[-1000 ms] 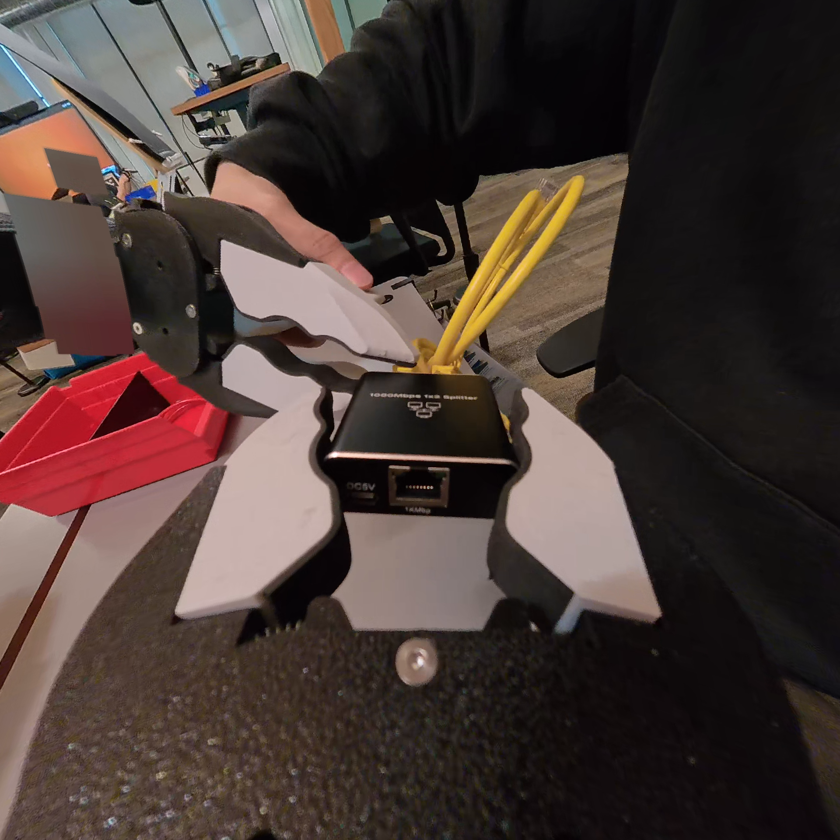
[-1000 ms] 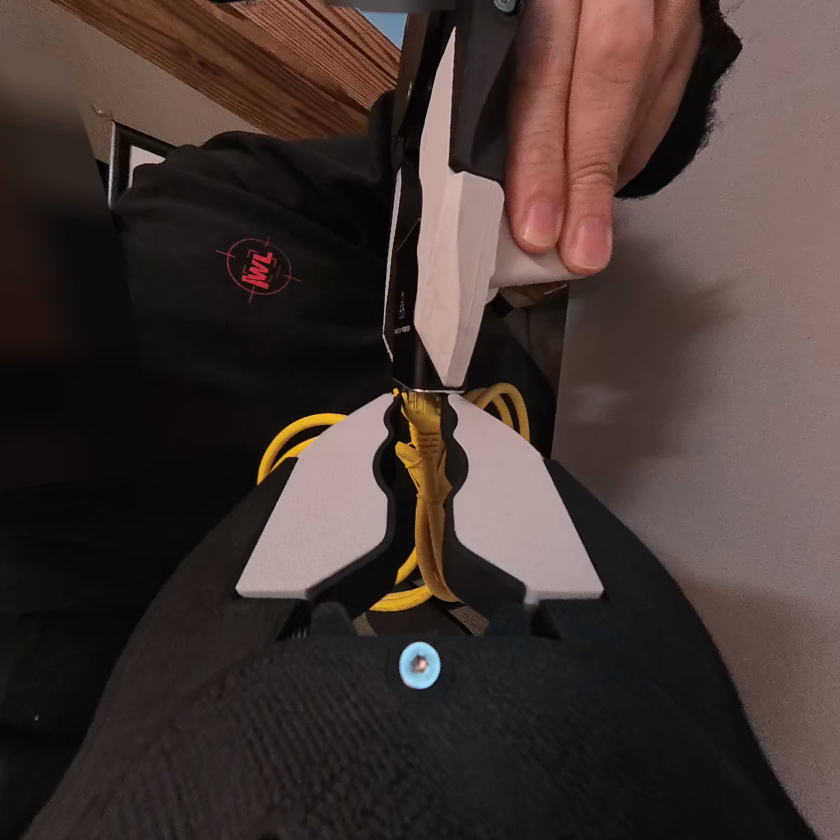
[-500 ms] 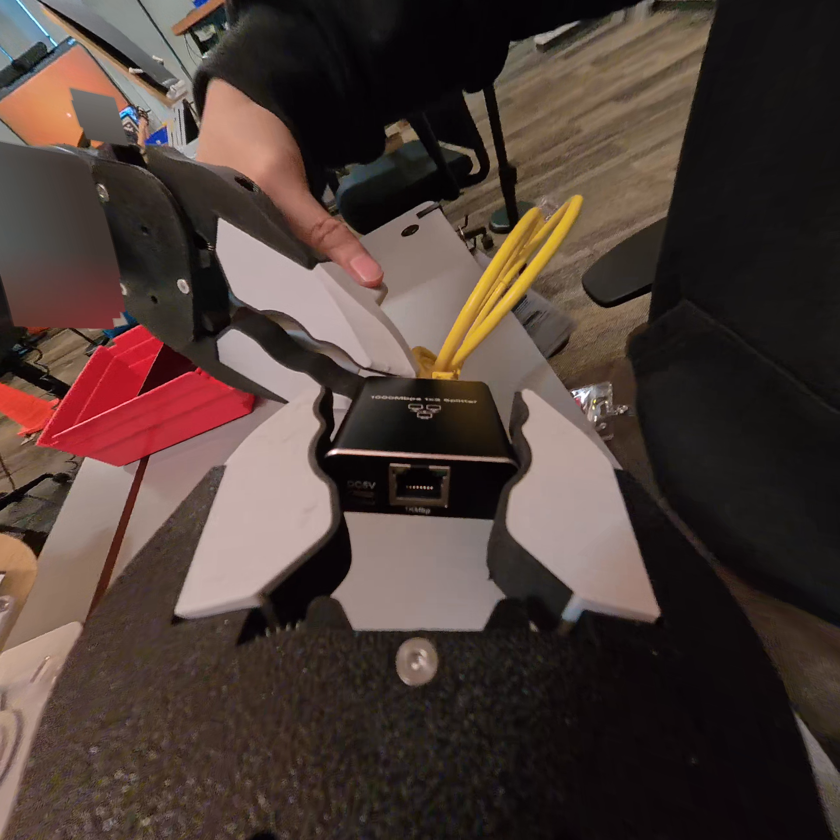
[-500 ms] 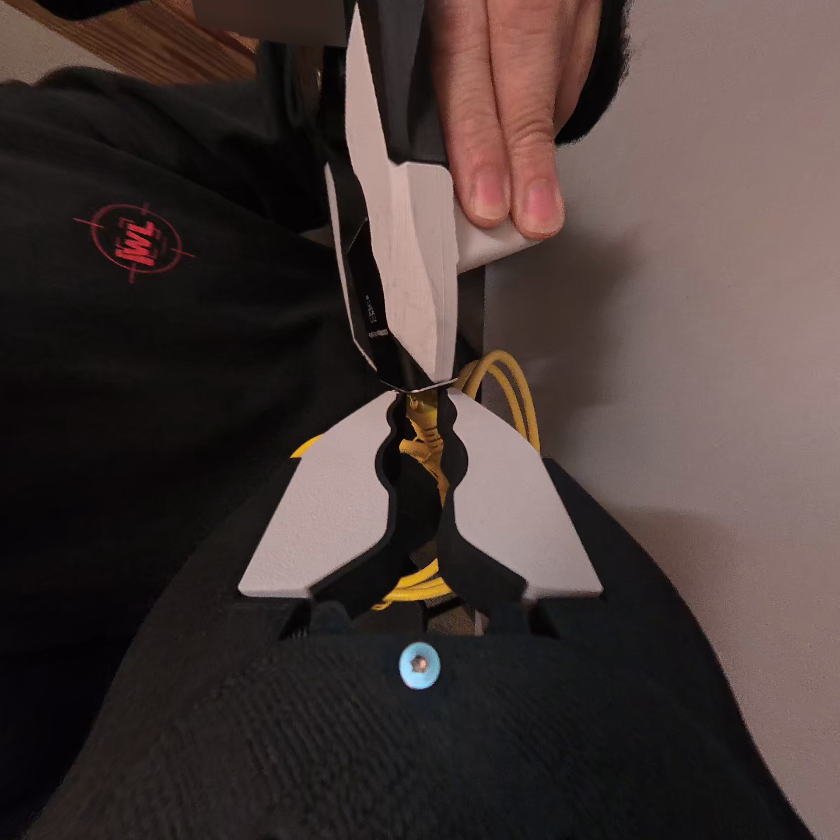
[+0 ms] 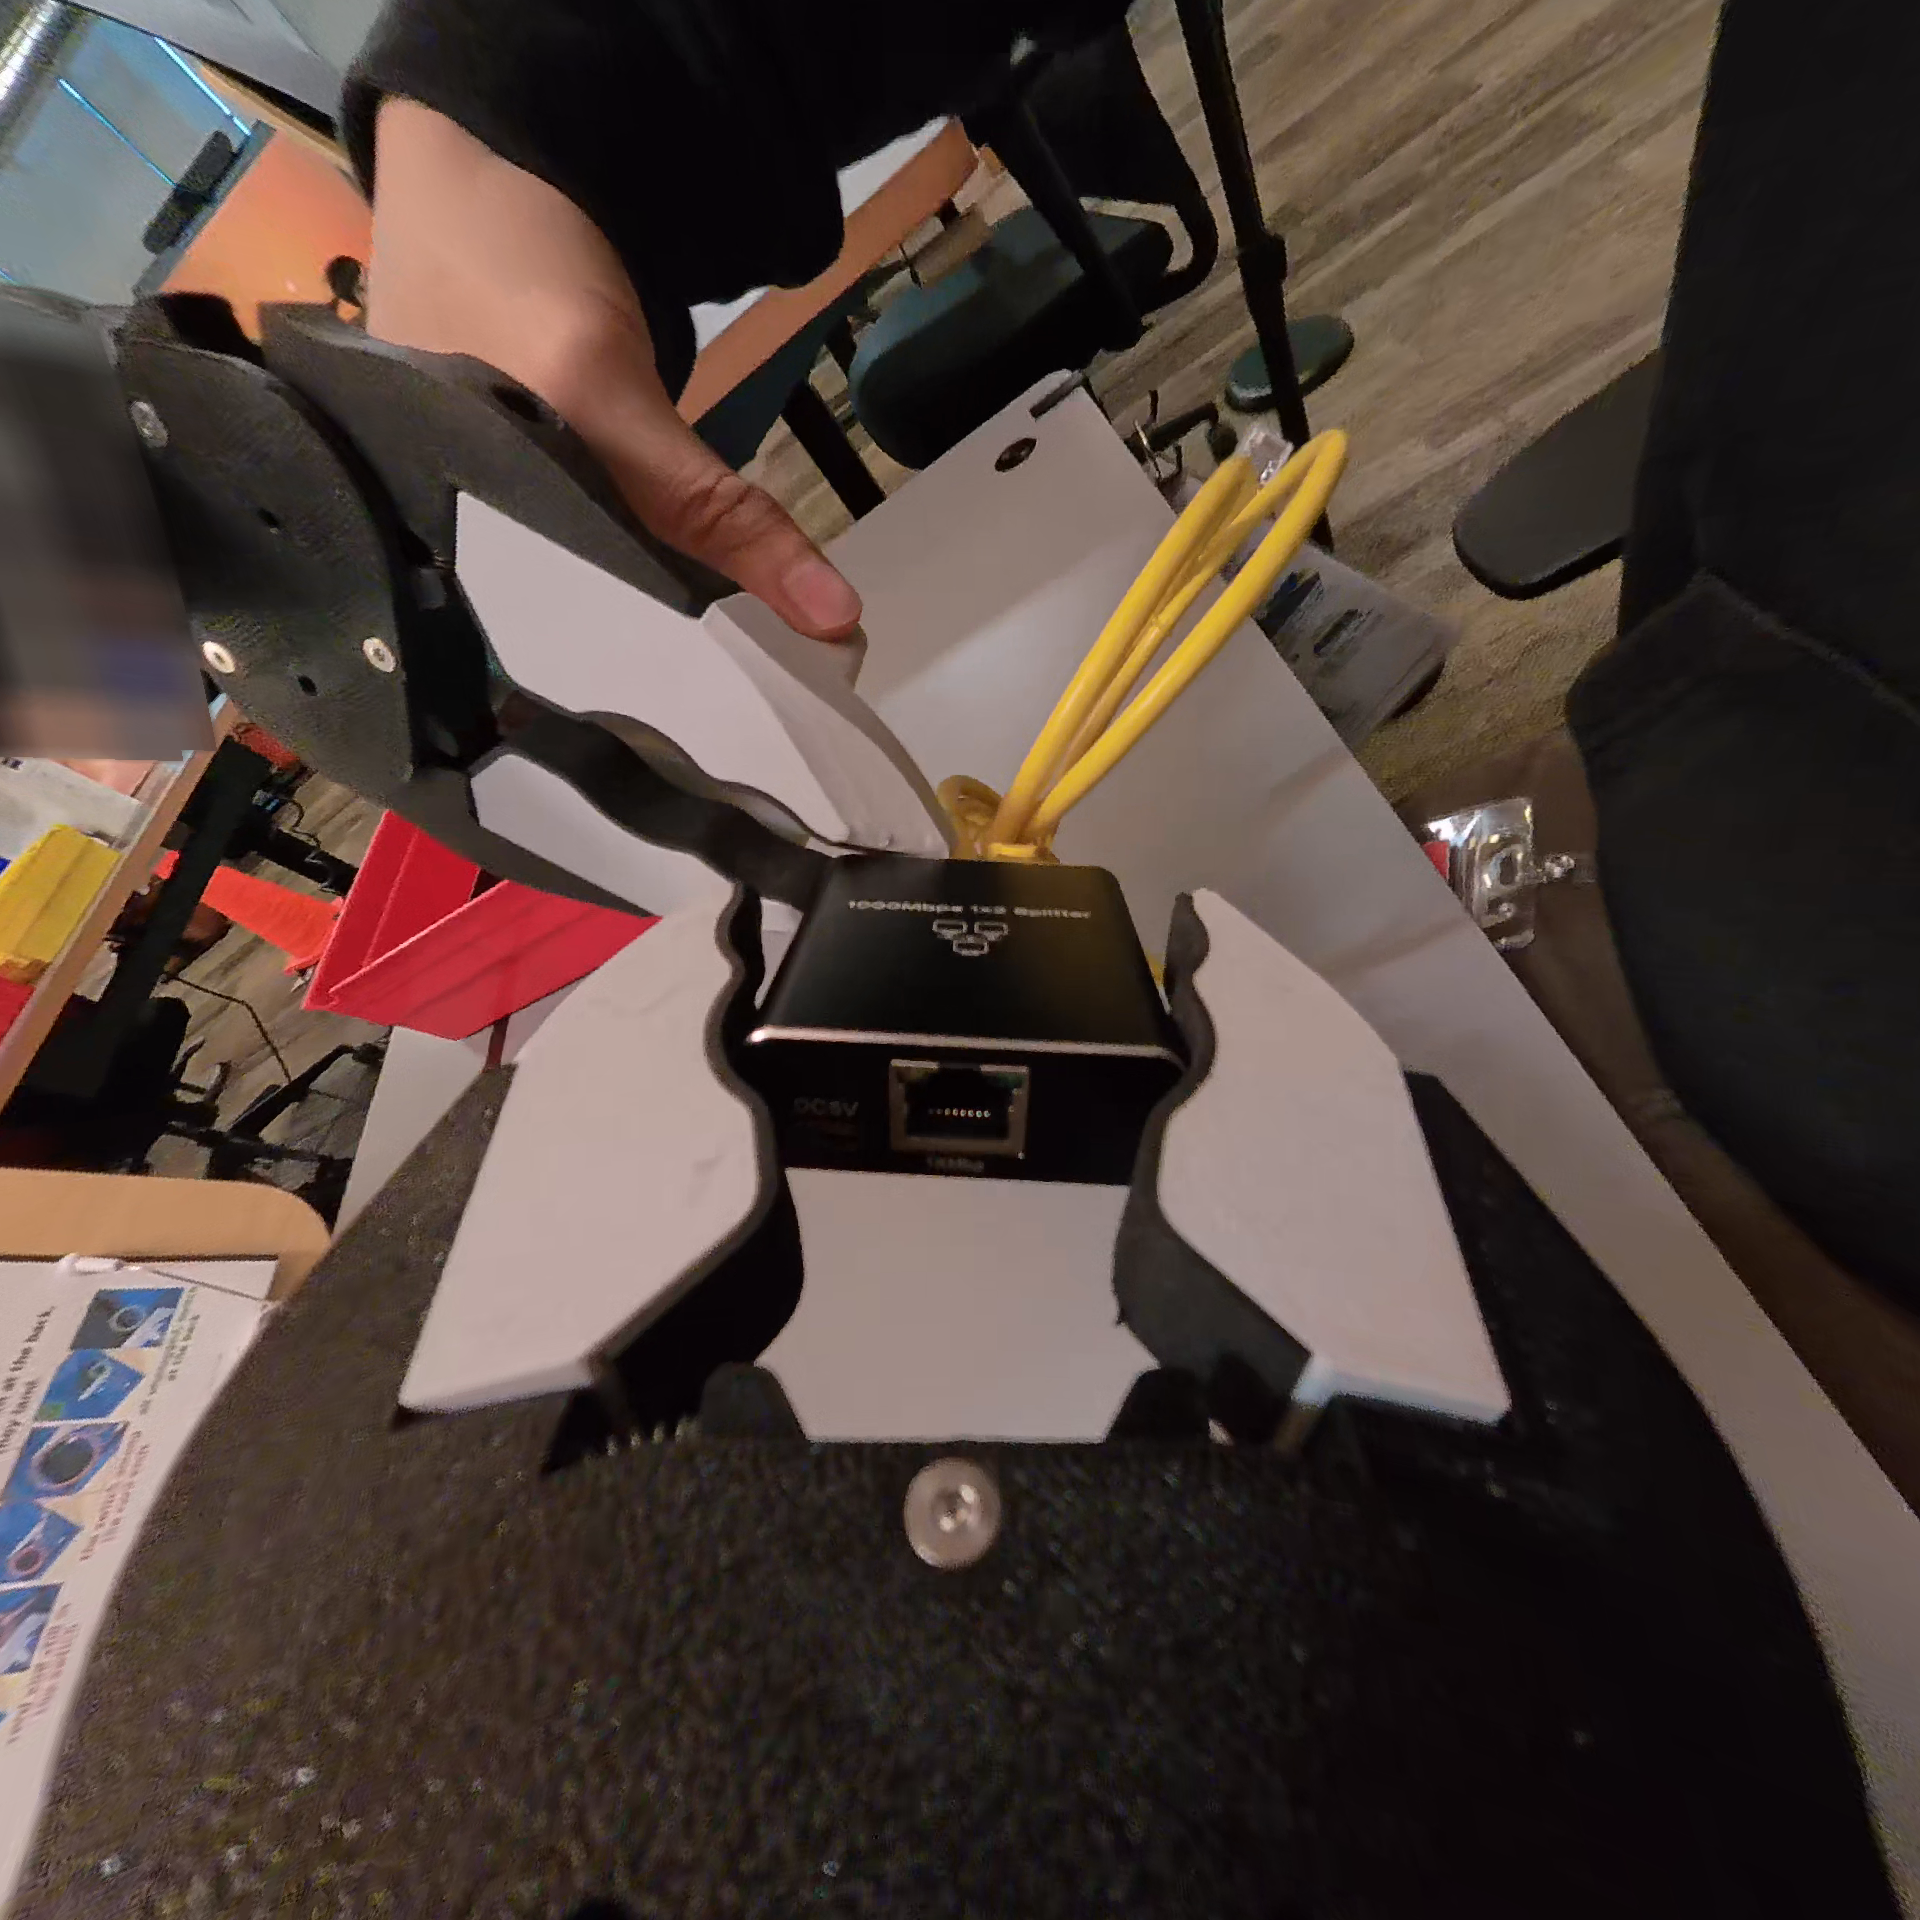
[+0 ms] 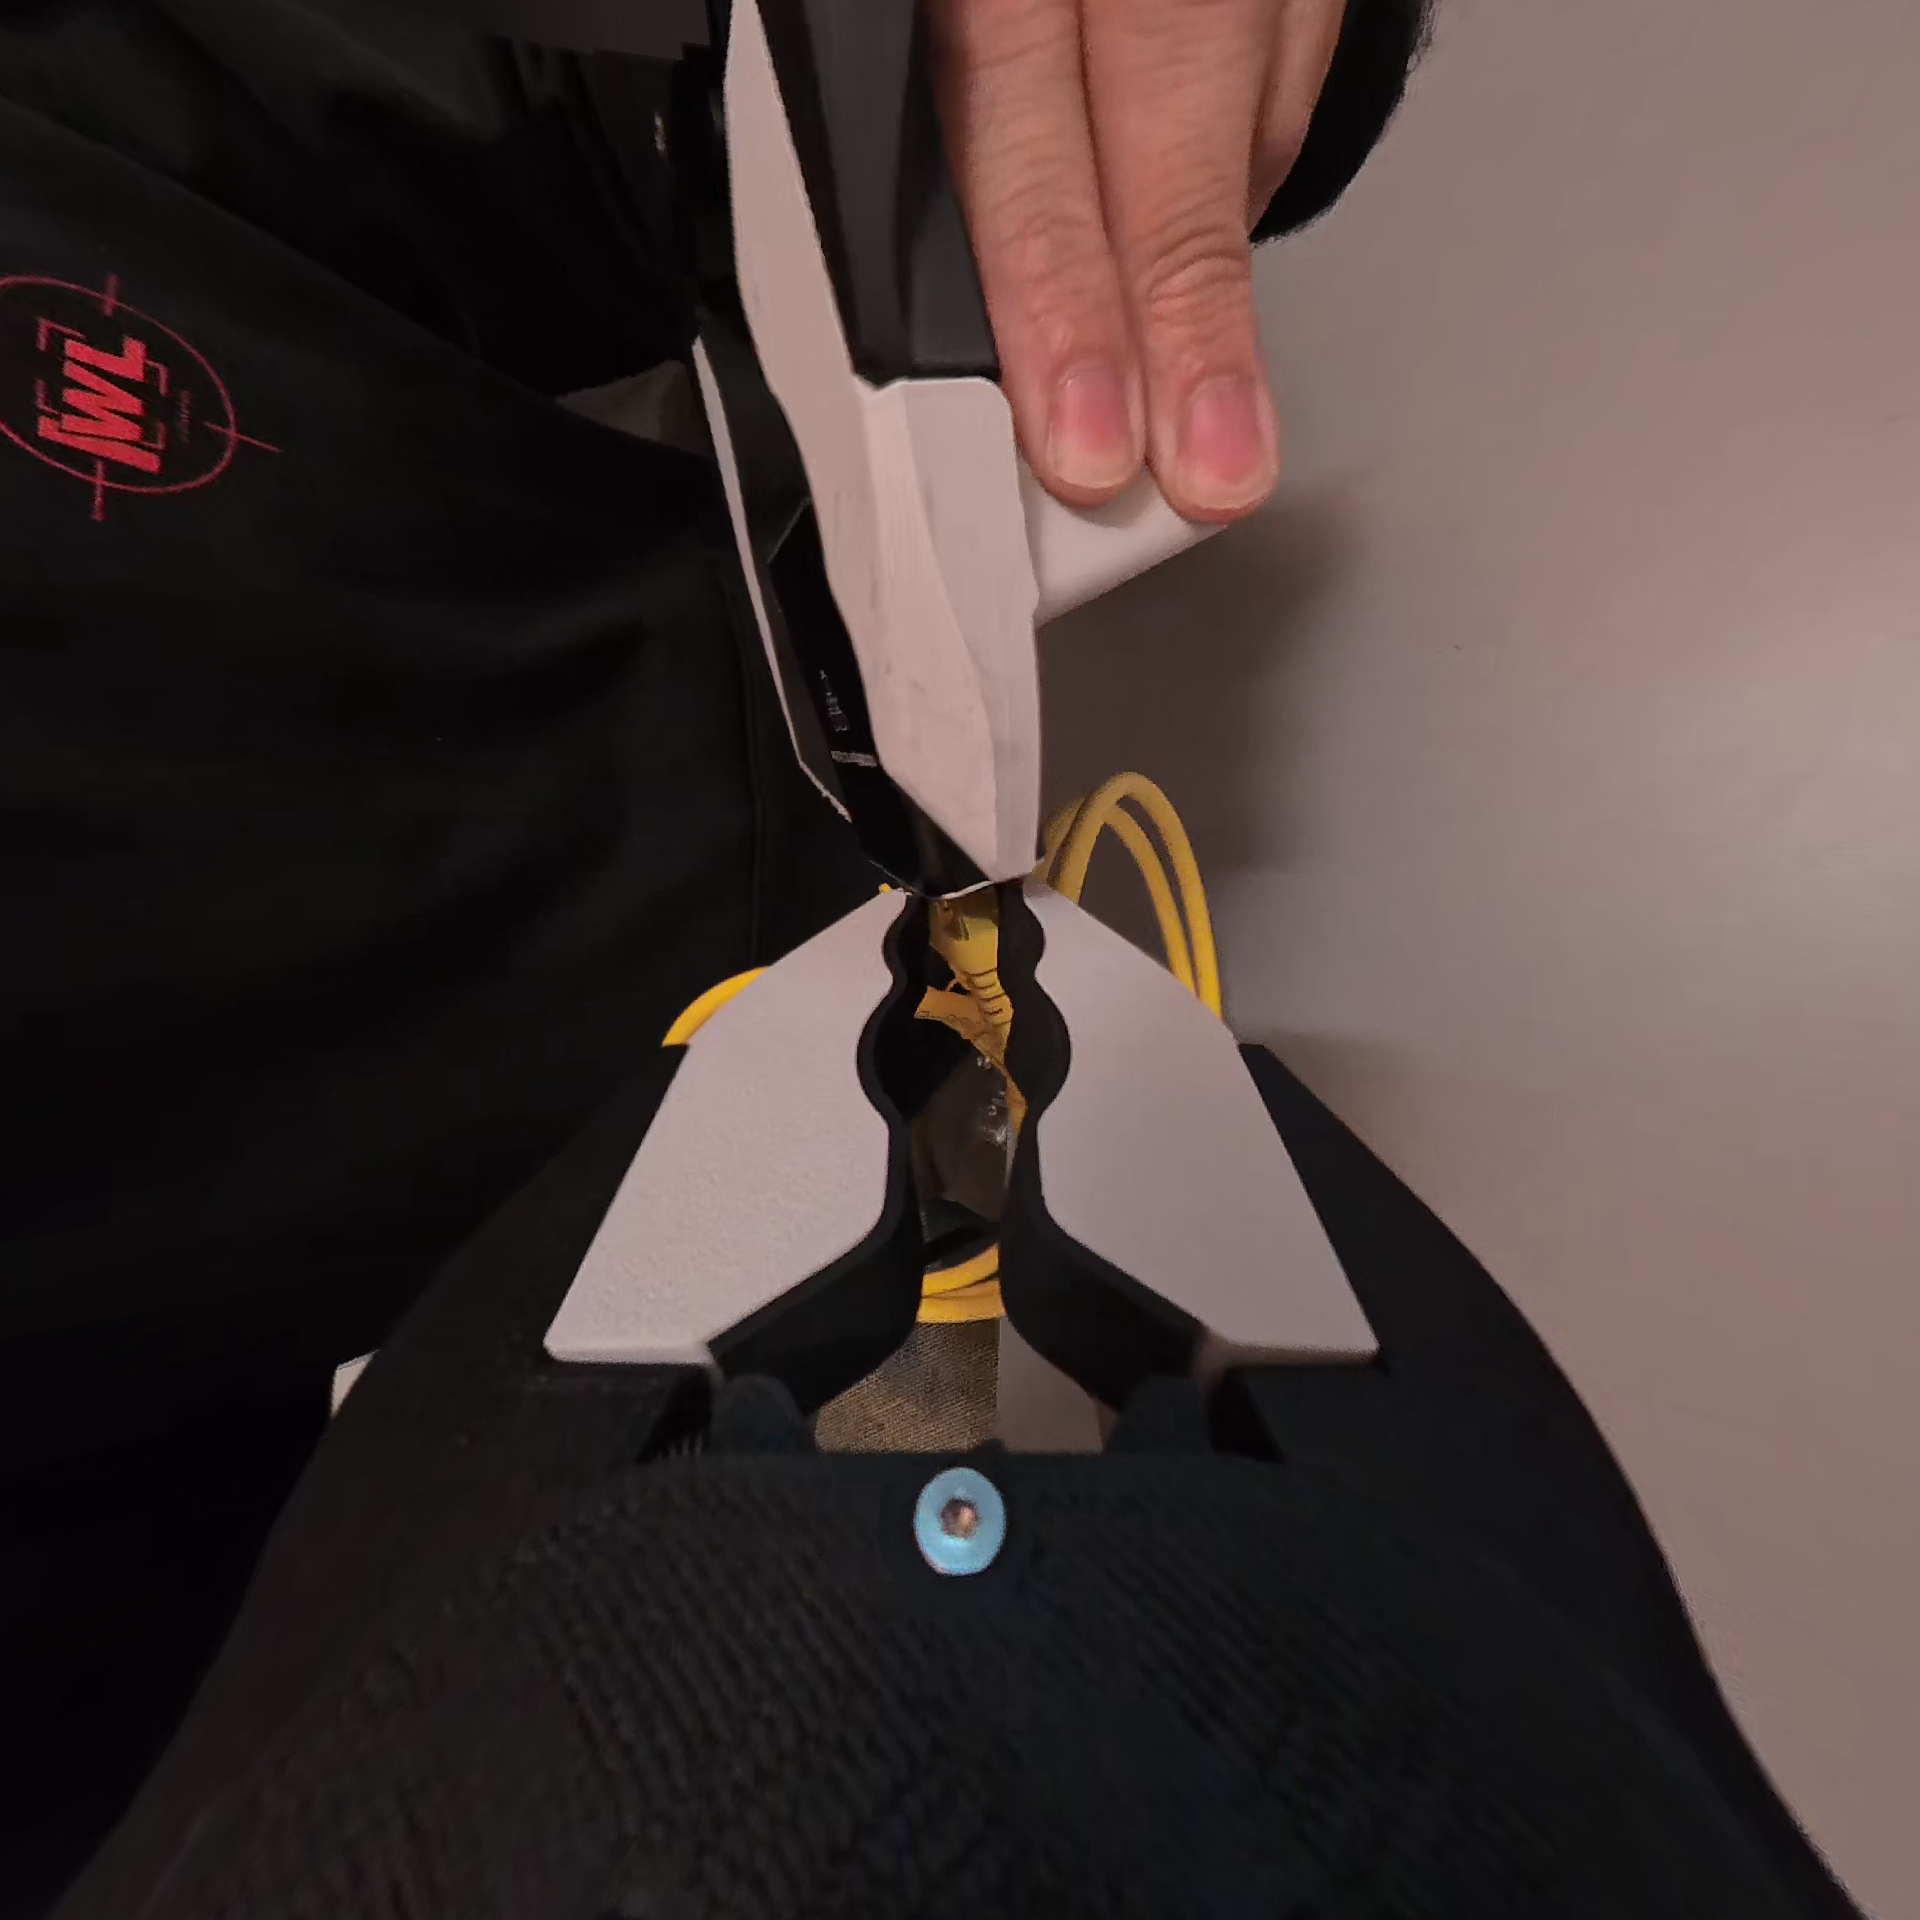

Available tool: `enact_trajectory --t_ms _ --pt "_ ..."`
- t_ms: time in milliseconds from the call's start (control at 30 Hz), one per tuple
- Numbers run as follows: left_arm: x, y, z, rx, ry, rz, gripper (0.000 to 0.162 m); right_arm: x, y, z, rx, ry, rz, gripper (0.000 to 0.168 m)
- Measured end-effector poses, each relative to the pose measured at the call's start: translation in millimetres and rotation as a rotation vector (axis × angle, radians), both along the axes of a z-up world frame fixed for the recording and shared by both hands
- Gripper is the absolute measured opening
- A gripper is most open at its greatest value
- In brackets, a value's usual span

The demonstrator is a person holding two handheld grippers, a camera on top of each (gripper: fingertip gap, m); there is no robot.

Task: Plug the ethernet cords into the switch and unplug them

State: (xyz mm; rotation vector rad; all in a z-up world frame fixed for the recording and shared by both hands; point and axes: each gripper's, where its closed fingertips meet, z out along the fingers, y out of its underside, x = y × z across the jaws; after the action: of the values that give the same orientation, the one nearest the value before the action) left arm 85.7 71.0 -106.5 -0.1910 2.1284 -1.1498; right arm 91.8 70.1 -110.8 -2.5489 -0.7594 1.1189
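Note:
In the left wrist view my left gripper (image 5: pixel 966 914) is shut on a small black switch (image 5: pixel 966 966), with an empty port facing the camera. A yellow ethernet cord (image 5: pixel 1164 644) loops up from the switch's far side. My right gripper (image 5: pixel 883 831) comes in from the left and meets that far side. In the right wrist view my right gripper (image 6: pixel 961 914) is shut on the cord's yellow plug (image 6: pixel 977 961), right at the edge of the switch (image 6: pixel 873 821). The white finger (image 6: pixel 935 675) of the left gripper hides the port.
A white table (image 5: pixel 1299 883) lies below. A red bin (image 5: pixel 447 935) stands at its left edge and a cardboard box with a printed sheet (image 5: pixel 104 1403) is nearer left. A black chair (image 5: pixel 1766 831) and a shiny metal part (image 5: pixel 1496 862) are on the right. Less than 4 cm separates the two grippers' tips.
Both grippers have swung together with the switch and cord, so the background has shifted. Both grips look unchanged. The cord below my right fingers has swung aside.

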Motion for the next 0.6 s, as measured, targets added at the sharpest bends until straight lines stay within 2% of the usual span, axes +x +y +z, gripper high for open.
enact_trajectory --t_ms 33,100,167,200,233,267,333,500,600 --pt "-0.8 0.1 -0.6 0.024 -0.004 0.000 0.075 2.1 -1.3 -3.0 -0.004 -0.029 0.009 0.015" --pt "-8.1 4.9 16.6 -0.033 -0.041 -0.002 0.075 47.6 -14.5 -37.1 -0.020 -0.377 0.079 0.015" --pt "-13.2 21.0 38.2 -0.098 -0.072 0.019 0.075 15.8 -10.5 -8.1 -0.061 0.007 -0.077 0.014" --pt "-11.5 29.2 46.2 -0.120 -0.093 0.043 0.075 24.8 -9.5 -10.3 -0.045 -0.069 -0.065 0.014" --pt "-10.1 35.5 54.4 -0.150 -0.108 0.057 0.075 44.4 -5.0 -17.8 0.031 -0.234 -0.039 0.014" --pt "-9.1 41.0 61.6 -0.178 -0.117 0.070 0.075 52.3 -3.8 -14.9 0.030 -0.253 -0.044 0.015" --pt "-6.3 54.0 68.9 -0.167 -0.148 0.132 0.075 68.3 8.5 4.8 0.075 -0.191 -0.155 0.014" --pt "-9.6 79.0 67.6 -0.207 -0.150 0.235 0.075 156.2 12.3 69.0 0.246 -0.271 -0.403 0.014" --pt "-10.3 89.5 62.9 -0.249 -0.148 0.281 0.075 209.4 1.7 102.5 0.313 -0.335 -0.530 0.014"
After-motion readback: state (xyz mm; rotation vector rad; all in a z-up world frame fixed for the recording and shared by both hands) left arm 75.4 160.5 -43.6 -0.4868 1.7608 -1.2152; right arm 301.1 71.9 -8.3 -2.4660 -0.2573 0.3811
